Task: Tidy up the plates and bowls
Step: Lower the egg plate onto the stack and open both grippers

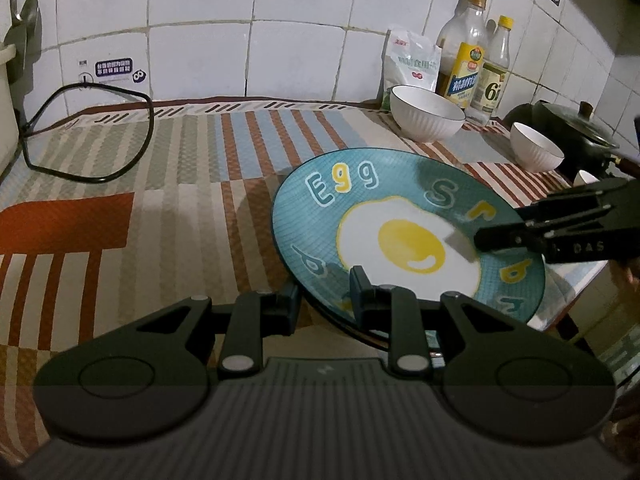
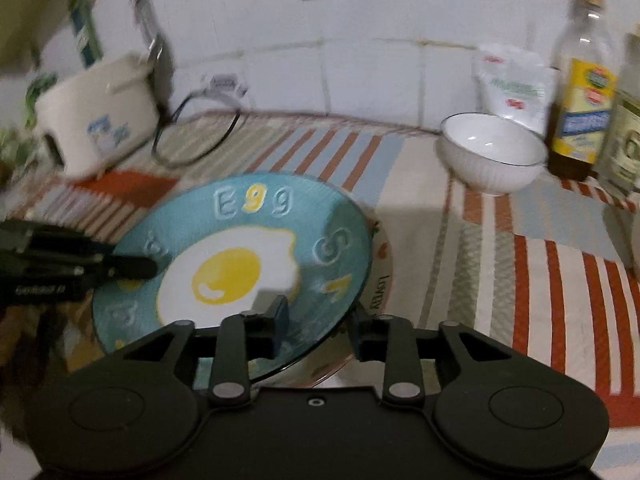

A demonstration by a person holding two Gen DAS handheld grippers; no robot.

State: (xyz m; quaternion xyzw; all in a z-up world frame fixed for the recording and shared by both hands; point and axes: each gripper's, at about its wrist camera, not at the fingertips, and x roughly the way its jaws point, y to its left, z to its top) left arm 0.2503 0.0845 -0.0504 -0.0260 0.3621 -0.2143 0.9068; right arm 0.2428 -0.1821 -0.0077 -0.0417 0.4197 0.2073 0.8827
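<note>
A blue plate with a fried-egg picture [image 1: 400, 208] is tilted above the striped cloth. My left gripper [image 1: 326, 300] has one finger over and one under its near rim, shut on it. My right gripper [image 2: 316, 330] straddles the plate's [image 2: 240, 248] right rim the same way; it also shows in the left wrist view [image 1: 500, 236] over the plate. A second, pale plate [image 2: 380, 272] lies under the blue one. A large white bowl [image 1: 426, 112] and a smaller white bowl [image 1: 534, 146] stand behind on the right.
Oil bottles [image 1: 464, 52] and a white bag [image 1: 412, 60] stand against the tiled wall. A dark lidded pot [image 1: 576, 124] sits far right. A black cable [image 1: 92, 132] loops at the left. A white rice cooker [image 2: 96, 116] stands at back left.
</note>
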